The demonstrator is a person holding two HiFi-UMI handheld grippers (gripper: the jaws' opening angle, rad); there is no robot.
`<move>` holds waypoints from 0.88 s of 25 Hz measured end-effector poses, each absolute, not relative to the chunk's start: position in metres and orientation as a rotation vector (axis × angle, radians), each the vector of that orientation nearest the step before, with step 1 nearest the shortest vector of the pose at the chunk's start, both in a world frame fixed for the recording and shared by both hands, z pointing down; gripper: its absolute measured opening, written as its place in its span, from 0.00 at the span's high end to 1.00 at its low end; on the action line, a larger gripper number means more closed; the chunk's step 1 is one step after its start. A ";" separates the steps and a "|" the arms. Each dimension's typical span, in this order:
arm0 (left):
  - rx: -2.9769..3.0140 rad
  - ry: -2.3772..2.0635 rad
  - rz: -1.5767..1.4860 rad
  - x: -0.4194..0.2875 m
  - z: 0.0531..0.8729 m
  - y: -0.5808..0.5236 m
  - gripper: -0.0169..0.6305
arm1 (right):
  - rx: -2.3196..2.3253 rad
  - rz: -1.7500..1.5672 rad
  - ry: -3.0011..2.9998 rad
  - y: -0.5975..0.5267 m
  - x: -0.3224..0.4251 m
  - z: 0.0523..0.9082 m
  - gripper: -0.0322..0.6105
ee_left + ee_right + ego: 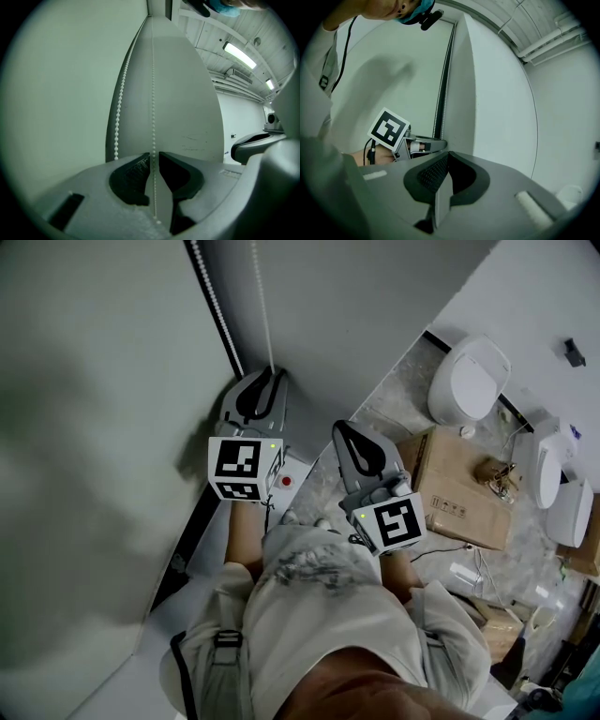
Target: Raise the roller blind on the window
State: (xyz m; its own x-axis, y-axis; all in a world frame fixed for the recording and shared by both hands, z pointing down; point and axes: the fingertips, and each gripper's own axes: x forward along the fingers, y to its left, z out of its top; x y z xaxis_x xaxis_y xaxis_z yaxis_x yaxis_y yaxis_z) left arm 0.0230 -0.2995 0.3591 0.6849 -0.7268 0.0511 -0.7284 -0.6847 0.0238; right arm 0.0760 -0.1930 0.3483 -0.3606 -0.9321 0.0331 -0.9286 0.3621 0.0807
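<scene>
Roller blind chain (153, 93) inside released left claw (154, 155); right claw (447, 154) clenched, empty; box (459, 491) nearby.

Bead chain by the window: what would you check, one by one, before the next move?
1. Chain between the left gripper's jaws: ok.
2. Pads pressing it: not ok, a thin gap shows beside the chain.
3. Other strand clear of the jaws: ok, it hangs off to the left.
4. Right gripper out of the way: ok, shut, empty, apart from the chain.
5. Chain free at the top: cannot tell, too small to see.
</scene>
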 end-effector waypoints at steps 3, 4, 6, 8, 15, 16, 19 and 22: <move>2.835 -1.228 0.042 0.023 0.360 -0.300 0.95 | 1.728 -0.078 -2.533 -0.192 0.076 0.347 0.93; 2.835 -1.237 0.046 0.022 0.359 -0.300 0.95 | 1.724 -0.083 -2.536 -0.192 0.075 0.345 0.93; 2.836 -1.246 0.052 0.019 0.357 -0.297 0.95 | 1.713 -0.092 -2.549 -0.192 0.071 0.340 0.94; 2.830 -1.245 0.043 0.016 0.355 -0.291 0.96 | 1.699 -0.103 -2.567 -0.189 0.068 0.335 0.93; 2.805 -1.218 -0.028 0.005 0.363 -0.254 0.96 | 1.622 -0.122 -2.620 -0.174 0.057 0.330 0.93; 2.801 -1.203 -0.039 0.006 0.362 -0.257 0.96 | 1.610 -0.138 -2.643 -0.181 0.056 0.325 0.93; 2.798 -1.211 -0.016 0.005 0.363 -0.250 0.96 | 1.559 -0.164 -2.692 -0.183 0.048 0.315 0.93; 2.795 -1.235 0.022 0.002 0.371 -0.232 0.96 | 1.502 -0.163 -2.720 -0.175 0.040 0.314 0.94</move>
State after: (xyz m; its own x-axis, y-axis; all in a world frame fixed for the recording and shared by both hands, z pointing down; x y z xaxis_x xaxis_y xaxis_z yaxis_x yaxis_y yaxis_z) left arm 0.0025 -0.2321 0.3711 0.6739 -0.7373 0.0476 -0.7386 -0.6703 0.0724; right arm 0.0395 -0.1746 0.3143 -0.5334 -0.8455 -0.0240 -0.8423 0.5284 0.1062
